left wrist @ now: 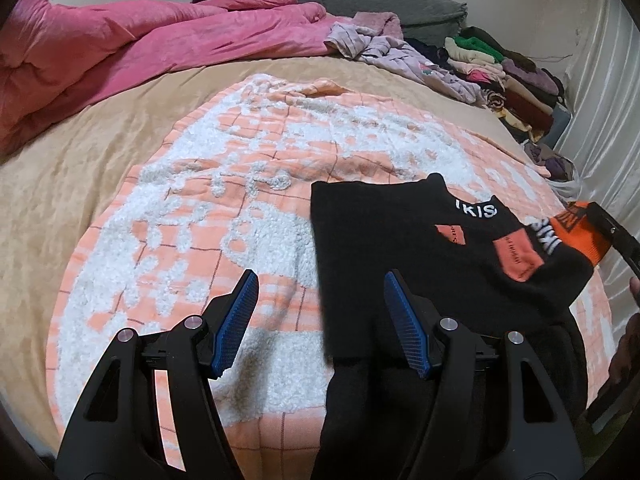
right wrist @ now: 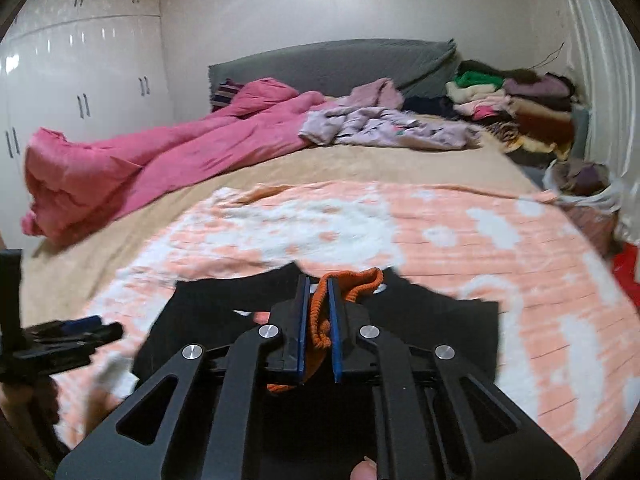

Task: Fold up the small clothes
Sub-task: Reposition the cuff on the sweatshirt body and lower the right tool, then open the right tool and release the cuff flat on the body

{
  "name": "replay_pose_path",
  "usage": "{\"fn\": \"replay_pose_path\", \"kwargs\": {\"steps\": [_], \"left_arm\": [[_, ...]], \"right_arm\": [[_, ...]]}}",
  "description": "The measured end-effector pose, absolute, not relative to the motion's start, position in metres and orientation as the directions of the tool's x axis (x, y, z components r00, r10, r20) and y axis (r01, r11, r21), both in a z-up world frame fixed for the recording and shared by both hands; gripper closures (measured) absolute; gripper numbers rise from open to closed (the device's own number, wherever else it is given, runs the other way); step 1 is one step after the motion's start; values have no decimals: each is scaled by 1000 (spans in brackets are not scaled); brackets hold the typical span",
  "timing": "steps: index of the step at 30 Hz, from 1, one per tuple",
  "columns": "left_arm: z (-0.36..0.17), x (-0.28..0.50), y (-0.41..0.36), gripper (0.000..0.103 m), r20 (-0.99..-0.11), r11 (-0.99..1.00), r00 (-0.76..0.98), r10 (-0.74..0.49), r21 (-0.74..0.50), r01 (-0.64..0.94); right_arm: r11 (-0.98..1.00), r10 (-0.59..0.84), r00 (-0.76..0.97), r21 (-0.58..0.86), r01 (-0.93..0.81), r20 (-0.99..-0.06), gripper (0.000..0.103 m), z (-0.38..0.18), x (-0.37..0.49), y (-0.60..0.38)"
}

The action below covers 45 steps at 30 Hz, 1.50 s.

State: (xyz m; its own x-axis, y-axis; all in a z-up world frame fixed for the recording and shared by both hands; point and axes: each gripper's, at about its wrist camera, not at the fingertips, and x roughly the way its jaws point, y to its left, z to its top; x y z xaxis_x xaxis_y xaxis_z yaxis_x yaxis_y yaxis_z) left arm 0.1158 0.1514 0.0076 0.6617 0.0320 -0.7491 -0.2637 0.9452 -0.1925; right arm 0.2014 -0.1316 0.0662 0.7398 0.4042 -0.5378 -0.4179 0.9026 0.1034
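Right tongs pinch the orange cuff – left tongs gape.

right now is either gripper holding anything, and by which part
The right gripper pinches the black garment by its orange cuff. The left gripper holds nothing.

The left wrist camera sits just behind the left gripper and looks steeply down at the near part of the bed, close to the orange-and-white blanket.

The right wrist camera sits behind the right gripper, looks less steeply, and reaches to the grey headboard and the white wardrobe.

Both views share the blanket, the black sweater, the pink duvet and the pile of clothes at the far right. Each camera also catches the other gripper at its edge.
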Motion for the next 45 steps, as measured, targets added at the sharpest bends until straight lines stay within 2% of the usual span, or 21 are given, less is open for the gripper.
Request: {"fn": "replay_pose_path", "kwargs": {"steps": [7, 21, 26, 34, 38, 40, 45], "left_arm": [[7, 119, 142, 46, -754, 953, 655, 40, -169, -253], [3, 148, 104, 46, -770, 979, 638, 12, -120, -164], [-4, 164, 89, 46, -784, 988, 621, 5, -91, -123], [-24, 174, 83, 46, -811, 992, 586, -2, -77, -104], [-28, 175, 81, 46, -813, 993, 582, 4, -64, -97], [-29, 174, 81, 46, -814, 993, 581, 2, -66, -95], [-29, 173, 81, 46, -814, 994, 581, 3, -59, -88]], "right_arm": [[935, 333, 763, 93, -341, -554, 95, 51, 210, -170], [958, 279, 757, 114, -264, -591, 95, 20, 209, -212], [977, 200, 739, 74, -201, -643, 93, 1, 211, -216], [982, 184, 718, 90, -167, -671, 75, -12, 203, -227], [964, 249, 689, 104, -245, -681, 71, -11, 195, -206], [950, 283, 669, 106, -293, -687, 64, -10, 192, -188], [922, 328, 632, 90, -378, -702, 60, -10, 189, -150]]}}
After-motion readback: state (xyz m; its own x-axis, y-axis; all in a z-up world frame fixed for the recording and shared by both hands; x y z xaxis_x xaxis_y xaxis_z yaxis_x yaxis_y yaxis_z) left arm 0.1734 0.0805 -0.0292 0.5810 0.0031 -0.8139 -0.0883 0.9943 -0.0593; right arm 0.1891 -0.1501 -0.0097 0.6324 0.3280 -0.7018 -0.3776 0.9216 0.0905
